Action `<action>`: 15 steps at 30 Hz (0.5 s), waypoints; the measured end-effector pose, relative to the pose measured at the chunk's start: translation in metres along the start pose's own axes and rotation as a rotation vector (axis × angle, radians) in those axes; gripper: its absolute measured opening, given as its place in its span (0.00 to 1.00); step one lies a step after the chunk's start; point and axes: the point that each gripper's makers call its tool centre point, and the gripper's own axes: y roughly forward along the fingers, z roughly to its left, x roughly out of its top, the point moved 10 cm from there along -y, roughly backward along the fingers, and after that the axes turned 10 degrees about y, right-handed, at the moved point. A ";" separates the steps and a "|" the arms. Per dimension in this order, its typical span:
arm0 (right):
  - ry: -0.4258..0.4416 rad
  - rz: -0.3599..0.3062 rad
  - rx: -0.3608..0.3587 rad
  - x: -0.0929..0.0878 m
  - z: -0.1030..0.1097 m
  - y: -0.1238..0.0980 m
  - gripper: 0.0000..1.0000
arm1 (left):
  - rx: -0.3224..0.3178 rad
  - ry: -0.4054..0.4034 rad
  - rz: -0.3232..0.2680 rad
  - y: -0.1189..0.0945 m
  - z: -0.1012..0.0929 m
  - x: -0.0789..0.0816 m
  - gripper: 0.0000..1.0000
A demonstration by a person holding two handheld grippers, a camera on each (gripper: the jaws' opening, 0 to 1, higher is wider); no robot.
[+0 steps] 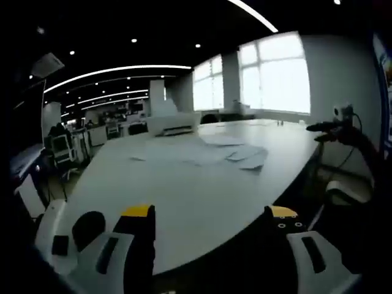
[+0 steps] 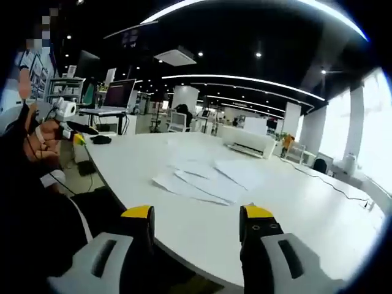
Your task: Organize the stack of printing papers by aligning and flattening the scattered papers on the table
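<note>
White sheets of printing paper (image 1: 229, 152) lie scattered on the pale tabletop (image 1: 184, 202), well ahead of the left tongs (image 1: 211, 214), which are open and empty. Right tongs (image 2: 196, 215), open too, face the same sheets (image 2: 205, 177). Move both closer first, then push edges together gently.
</note>
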 end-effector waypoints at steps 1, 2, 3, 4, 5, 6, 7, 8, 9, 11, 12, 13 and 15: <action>0.001 -0.002 0.000 0.000 0.000 0.000 0.51 | 0.002 0.000 0.002 0.000 0.001 0.000 0.75; 0.002 -0.002 0.000 0.000 0.000 0.000 0.51 | 0.002 0.001 0.003 0.000 0.001 -0.001 0.75; 0.003 -0.002 -0.002 0.000 -0.001 0.000 0.51 | 0.002 0.001 0.002 -0.001 0.001 -0.001 0.75; 0.005 -0.002 -0.004 0.000 -0.001 0.000 0.51 | 0.003 0.001 0.001 -0.001 0.001 -0.001 0.75; 0.006 -0.002 -0.006 0.000 -0.002 0.000 0.51 | 0.003 0.001 0.000 -0.001 0.001 -0.001 0.75; 0.009 -0.003 -0.007 -0.001 -0.002 0.001 0.51 | 0.003 -0.001 -0.004 -0.001 0.001 0.000 0.75; 0.012 -0.004 -0.006 -0.001 -0.002 0.001 0.51 | 0.001 -0.006 -0.010 -0.001 0.001 0.000 0.75; 0.014 -0.004 -0.004 -0.002 -0.001 0.002 0.52 | -0.001 -0.012 -0.015 -0.001 0.002 -0.001 0.75; 0.013 -0.004 -0.005 -0.002 -0.001 0.002 0.52 | -0.003 -0.019 -0.019 0.000 0.002 -0.001 0.75; 0.014 -0.004 -0.010 -0.002 -0.002 0.003 0.52 | -0.008 -0.031 -0.025 0.001 0.001 -0.001 0.75; 0.016 -0.004 -0.012 -0.002 -0.002 0.003 0.52 | -0.011 -0.034 -0.028 0.002 0.000 -0.001 0.75; 0.016 -0.005 -0.011 -0.002 -0.002 0.003 0.52 | -0.014 -0.034 -0.030 0.002 0.000 0.000 0.75; 0.017 -0.007 -0.011 -0.002 -0.002 0.003 0.52 | -0.018 -0.032 -0.034 0.003 -0.002 0.001 0.75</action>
